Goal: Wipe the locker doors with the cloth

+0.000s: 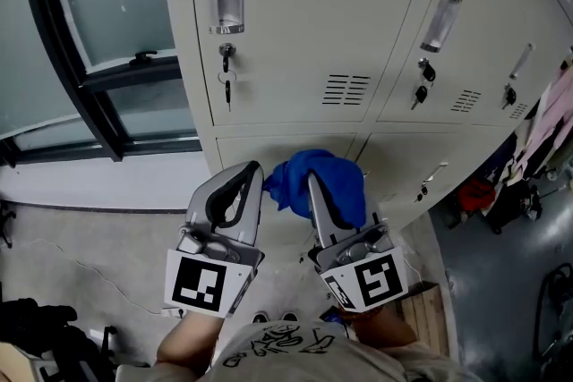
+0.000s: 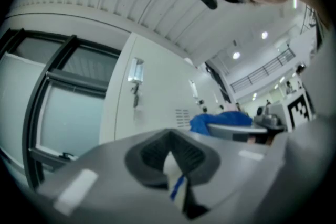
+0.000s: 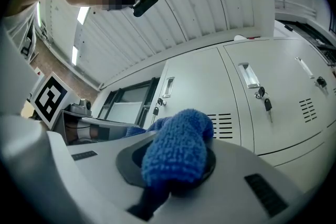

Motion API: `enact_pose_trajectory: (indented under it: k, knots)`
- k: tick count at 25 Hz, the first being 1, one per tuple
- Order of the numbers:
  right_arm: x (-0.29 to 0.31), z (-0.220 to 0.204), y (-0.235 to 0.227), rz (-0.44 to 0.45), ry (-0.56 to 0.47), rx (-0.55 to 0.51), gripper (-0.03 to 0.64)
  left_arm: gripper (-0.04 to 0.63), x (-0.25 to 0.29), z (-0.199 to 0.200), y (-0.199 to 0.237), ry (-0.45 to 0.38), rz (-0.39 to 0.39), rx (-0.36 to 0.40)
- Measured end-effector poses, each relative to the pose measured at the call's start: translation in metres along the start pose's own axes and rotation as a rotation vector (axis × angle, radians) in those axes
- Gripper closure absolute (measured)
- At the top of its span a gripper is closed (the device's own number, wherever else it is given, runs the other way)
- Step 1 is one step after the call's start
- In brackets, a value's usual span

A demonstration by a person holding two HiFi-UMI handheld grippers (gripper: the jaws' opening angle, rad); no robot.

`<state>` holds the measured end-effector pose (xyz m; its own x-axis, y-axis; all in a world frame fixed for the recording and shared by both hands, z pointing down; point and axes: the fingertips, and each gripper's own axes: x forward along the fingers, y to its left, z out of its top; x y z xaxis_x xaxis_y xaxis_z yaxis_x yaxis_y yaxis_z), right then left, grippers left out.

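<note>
A bank of pale grey locker doors (image 1: pixel 295 22) fills the upper head view, with keys (image 1: pixel 226 60) hanging in the locks. My right gripper (image 1: pixel 315 182) is shut on a bunched blue cloth (image 1: pixel 324 178), held close in front of the lower doors (image 1: pixel 394 158). In the right gripper view the cloth (image 3: pixel 176 152) bulges out between the jaws of that gripper (image 3: pixel 170 168). My left gripper (image 1: pixel 253 168) hovers just left of the cloth, jaws shut with nothing held. The left gripper view shows its closed pads (image 2: pixel 170 157) and the cloth (image 2: pixel 218 122) to the right.
A black-framed window (image 1: pixel 98 58) stands left of the lockers. Clothes (image 1: pixel 548 125) hang at the right edge above dark bags (image 1: pixel 501 192). A wooden box (image 1: pixel 423 304) sits by my feet, and dark gear (image 1: pixel 40 326) lies on the floor at lower left.
</note>
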<state>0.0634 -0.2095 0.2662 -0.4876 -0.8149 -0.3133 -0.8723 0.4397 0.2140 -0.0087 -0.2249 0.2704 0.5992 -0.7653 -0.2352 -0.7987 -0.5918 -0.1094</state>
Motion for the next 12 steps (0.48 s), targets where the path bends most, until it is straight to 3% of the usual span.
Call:
enact_pose_trajectory:
  k: [12]
  knots:
    - [0.016,0.003,0.030,0.047,0.007,-0.009,0.594,0.594,-0.021,0.001,0.030,-0.010,0.035,0.002]
